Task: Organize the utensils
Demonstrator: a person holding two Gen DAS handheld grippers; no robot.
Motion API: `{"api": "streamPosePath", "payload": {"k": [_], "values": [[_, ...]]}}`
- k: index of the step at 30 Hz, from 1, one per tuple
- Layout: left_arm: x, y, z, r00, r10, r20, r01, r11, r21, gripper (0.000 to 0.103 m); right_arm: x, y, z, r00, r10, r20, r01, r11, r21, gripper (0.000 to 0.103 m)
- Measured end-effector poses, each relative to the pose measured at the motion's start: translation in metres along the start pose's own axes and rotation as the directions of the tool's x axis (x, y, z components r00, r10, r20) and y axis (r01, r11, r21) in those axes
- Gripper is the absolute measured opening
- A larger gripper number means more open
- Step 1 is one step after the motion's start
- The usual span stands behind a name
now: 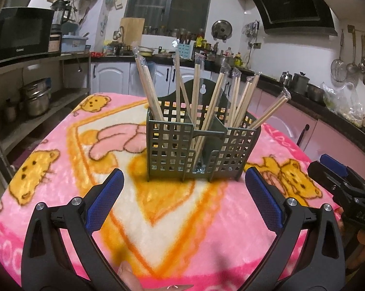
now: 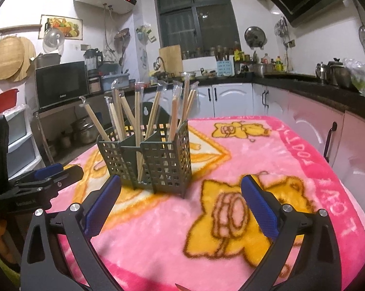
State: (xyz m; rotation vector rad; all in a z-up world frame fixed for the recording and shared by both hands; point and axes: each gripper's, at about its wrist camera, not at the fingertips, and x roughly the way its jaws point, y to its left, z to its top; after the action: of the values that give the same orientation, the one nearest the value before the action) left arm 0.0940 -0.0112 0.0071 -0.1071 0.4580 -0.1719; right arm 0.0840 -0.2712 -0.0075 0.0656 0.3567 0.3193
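A dark green lattice utensil holder [image 1: 202, 150] [image 2: 148, 160] stands upright on the pink bear-print blanket [image 1: 61, 169] [image 2: 267, 150]. Several pairs of wrapped wooden chopsticks [image 1: 199, 97] [image 2: 155, 111] lean in its compartments. My left gripper [image 1: 185, 181] is open just in front of the holder, nothing between its blue pads. My right gripper [image 2: 181, 191] is open too, to the holder's front right, empty. The right gripper [image 1: 337, 181] shows at the right edge of the left wrist view, and the left gripper [image 2: 49, 177] at the left edge of the right wrist view.
Kitchen cabinets and a dark counter [image 2: 303, 82] wrap the back and right side. A microwave [image 1: 20, 34] sits on a shelf rack with steel pots [image 1: 37, 97] at the left. Ladles hang on the right wall [image 1: 361, 63]. A fingertip [image 1: 126, 276] shows at the bottom.
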Motion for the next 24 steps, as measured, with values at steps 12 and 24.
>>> {"api": "streamPosePath", "payload": {"k": [12,24], "values": [[0.007,-0.001,-0.012,0.999,0.019,0.029,-0.019,1.000,0.008,0.092,0.000,0.008,-0.011,0.999,-0.010,0.034,0.011,0.999,-0.035,0.096],[0.009,0.004,-0.013,0.999,0.032,0.024,-0.032,0.999,0.001,0.092,0.001,0.007,-0.012,0.999,-0.020,0.041,0.022,0.999,-0.030,0.096]]}}
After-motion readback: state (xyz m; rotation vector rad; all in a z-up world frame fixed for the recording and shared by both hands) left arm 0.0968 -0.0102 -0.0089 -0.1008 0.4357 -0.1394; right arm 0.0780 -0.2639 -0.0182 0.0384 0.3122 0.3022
